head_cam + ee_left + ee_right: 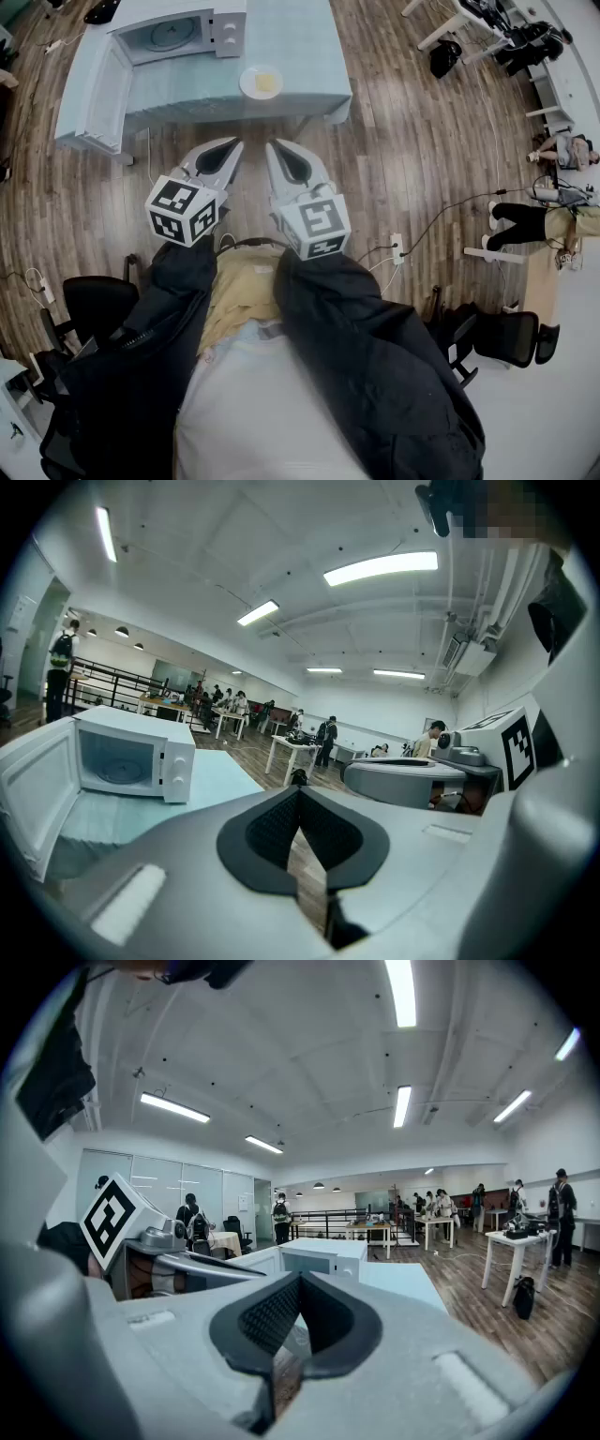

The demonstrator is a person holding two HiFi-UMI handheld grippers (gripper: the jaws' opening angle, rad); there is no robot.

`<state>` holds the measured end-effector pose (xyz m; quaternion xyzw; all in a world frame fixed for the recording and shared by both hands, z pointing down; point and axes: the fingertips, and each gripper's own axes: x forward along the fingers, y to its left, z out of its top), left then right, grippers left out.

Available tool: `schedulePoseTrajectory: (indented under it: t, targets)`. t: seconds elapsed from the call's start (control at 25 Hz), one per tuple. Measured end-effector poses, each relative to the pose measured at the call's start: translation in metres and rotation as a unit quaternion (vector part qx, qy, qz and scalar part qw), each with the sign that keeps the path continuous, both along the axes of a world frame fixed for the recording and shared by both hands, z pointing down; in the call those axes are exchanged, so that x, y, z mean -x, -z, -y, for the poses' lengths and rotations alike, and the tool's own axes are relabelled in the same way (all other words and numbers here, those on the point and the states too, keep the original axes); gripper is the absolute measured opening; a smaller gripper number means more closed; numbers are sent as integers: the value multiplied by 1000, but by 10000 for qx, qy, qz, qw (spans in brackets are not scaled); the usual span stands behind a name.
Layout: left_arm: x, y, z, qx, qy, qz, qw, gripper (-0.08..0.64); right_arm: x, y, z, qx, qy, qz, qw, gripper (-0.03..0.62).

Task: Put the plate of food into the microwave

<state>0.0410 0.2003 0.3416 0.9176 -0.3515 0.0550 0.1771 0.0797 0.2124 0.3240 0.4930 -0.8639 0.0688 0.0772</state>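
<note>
Head view: microwave point(178, 33) faces person point(281, 403).

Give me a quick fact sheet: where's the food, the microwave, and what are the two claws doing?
Microwave: on the table, door open.
Plate: on the table's near edge, beside the microwave, yellow food on it.
Left gripper: shut, empty, short of the table.
Right gripper: shut, empty, beside the left one.
Progress: plate not yet picked up.

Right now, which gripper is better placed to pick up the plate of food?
The right gripper, probably: its shut tips point almost straight at the plate of food; the left gripper lines up nearer the open microwave.
</note>
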Motion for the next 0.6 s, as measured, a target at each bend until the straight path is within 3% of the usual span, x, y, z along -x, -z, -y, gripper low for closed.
schedulePoseTrajectory:
  t: [0.6]
  targets:
    - [21,-12,-16,179,-123,-16,9998,-2,16,-16,-16,202,-170,105,9996,-2]
